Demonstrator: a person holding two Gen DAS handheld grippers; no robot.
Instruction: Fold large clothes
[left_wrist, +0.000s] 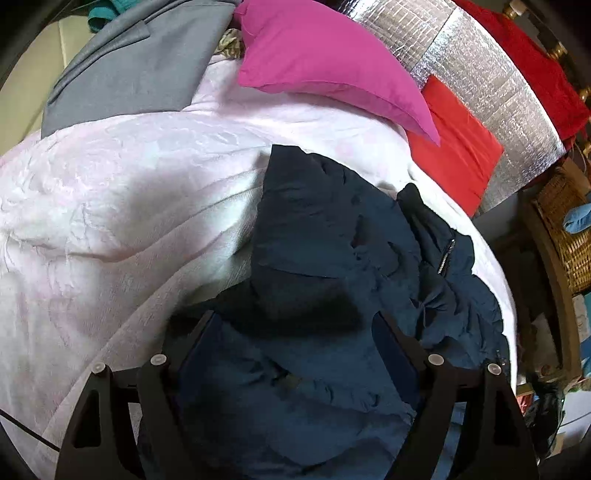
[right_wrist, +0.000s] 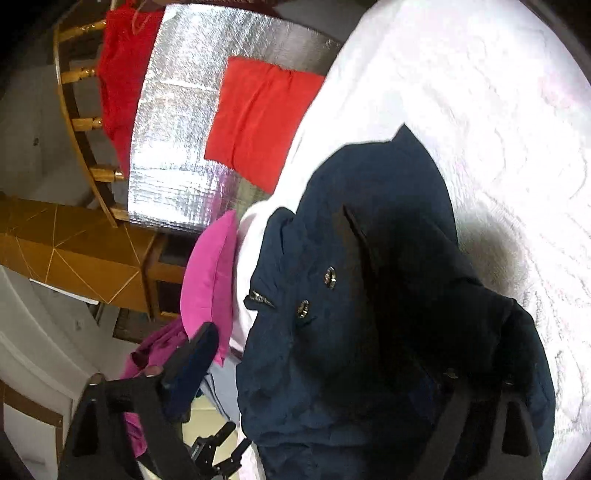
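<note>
A dark navy jacket (left_wrist: 332, 236) with a zipper lies crumpled on a pale pink-white bedspread (left_wrist: 110, 206). My left gripper (left_wrist: 291, 325) is open, its two black fingers spread wide just above the jacket's near part. In the right wrist view the same jacket (right_wrist: 369, 258) shows metal snaps and a zipper end. My right gripper (right_wrist: 325, 350) is open too. Its left finger (right_wrist: 199, 354) is in plain sight. Its right finger is dark against the jacket fabric and hard to make out.
A magenta pillow (left_wrist: 332, 66) and a red pillow (left_wrist: 458, 147) lie at the bed's head by a silver foil panel (left_wrist: 491, 92). A grey garment (left_wrist: 129, 74) lies at the far left. A wicker basket (left_wrist: 565, 221) stands right. Wooden furniture (right_wrist: 74, 251) is beside the bed.
</note>
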